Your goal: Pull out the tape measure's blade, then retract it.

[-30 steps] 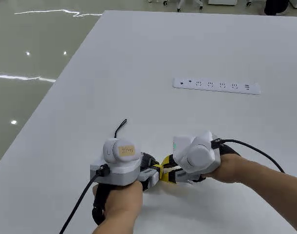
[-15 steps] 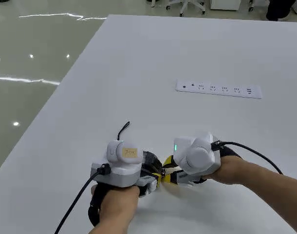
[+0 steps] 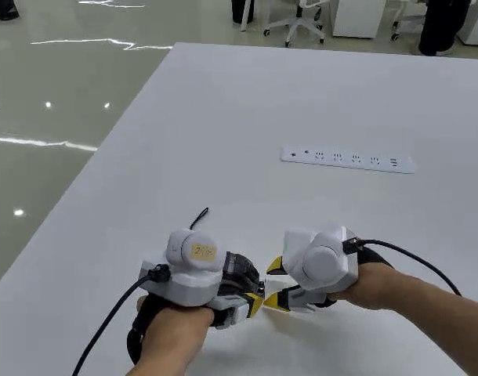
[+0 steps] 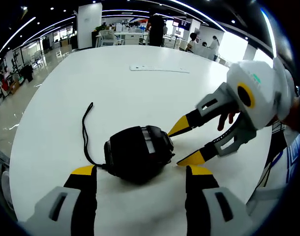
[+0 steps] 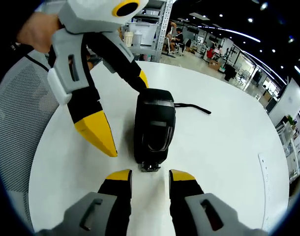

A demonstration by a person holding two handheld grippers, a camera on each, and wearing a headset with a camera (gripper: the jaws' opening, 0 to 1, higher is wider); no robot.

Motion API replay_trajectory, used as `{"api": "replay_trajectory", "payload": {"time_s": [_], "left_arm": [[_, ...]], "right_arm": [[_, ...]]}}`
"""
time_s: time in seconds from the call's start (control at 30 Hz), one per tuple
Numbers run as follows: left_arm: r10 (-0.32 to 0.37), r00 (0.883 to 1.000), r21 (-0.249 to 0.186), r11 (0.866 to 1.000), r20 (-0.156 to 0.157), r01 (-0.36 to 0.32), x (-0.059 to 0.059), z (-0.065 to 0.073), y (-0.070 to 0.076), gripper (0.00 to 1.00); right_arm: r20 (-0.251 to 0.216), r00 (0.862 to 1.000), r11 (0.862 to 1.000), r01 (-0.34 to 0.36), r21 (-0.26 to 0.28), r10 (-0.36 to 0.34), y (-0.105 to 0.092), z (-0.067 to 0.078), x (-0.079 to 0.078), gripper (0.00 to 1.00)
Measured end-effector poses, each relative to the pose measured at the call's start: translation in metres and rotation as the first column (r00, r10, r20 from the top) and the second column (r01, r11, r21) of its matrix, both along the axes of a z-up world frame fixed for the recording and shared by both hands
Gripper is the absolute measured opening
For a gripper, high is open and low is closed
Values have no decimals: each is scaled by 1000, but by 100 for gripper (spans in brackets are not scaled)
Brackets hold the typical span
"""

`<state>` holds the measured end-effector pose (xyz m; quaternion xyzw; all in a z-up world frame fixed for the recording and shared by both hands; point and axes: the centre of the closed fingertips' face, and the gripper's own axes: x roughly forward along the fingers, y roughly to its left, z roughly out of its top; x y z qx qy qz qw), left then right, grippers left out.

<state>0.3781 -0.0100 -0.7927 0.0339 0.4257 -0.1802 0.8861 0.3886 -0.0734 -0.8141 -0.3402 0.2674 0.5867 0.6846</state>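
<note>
A black tape measure (image 4: 137,152) lies on the white table (image 3: 247,117), its wrist strap (image 4: 85,130) trailing away. My left gripper (image 4: 141,172) is open, yellow tips to either side of the case's near end and not pressing on it. From the opposite side my right gripper (image 5: 150,176) is open too, its tips just short of the blade hook (image 5: 150,167) at the case's mouth. No blade is drawn out. In the head view the tape measure (image 3: 240,271) sits between the left gripper (image 3: 247,291) and the right gripper (image 3: 275,283), partly hidden by them.
A white power strip (image 3: 349,159) lies farther back on the table. The table's left edge (image 3: 82,164) drops to a glossy floor. Office chairs (image 3: 298,16) stand beyond the far end. Cables trail from both grippers toward me.
The two grippers have drawn slightly apart, and the right gripper's yellow tips now show spread. The head camera has tilted up, shifting the whole picture.
</note>
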Motion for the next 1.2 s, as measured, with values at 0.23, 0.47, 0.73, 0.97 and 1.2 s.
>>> {"api": "replay_trajectory", "payload": {"time_s": [0.23, 0.47, 0.73, 0.97, 1.2], "left_arm": [[-59, 998, 6, 998, 19, 59, -6, 7, 3, 75], [-121, 992, 3, 993, 35, 121, -13, 14, 5, 79], [-194, 980, -39, 980, 54, 196, -21, 29, 0, 84], [-238, 969, -47, 969, 72, 241, -28, 41, 1, 86], [-259, 960, -54, 962, 110, 266, -31, 51, 7, 91]], "right_arm": [[3, 997, 997, 73, 25, -73, -9, 13, -7, 34], [5, 988, 987, 153, 53, -153, -18, 25, -15, 37], [5, 969, 966, 247, 81, -248, -35, 38, -25, 43], [-12, 945, 939, 326, 110, -327, -53, 49, -37, 48], [-20, 922, 913, 385, 136, -386, -73, 61, -45, 52]]}}
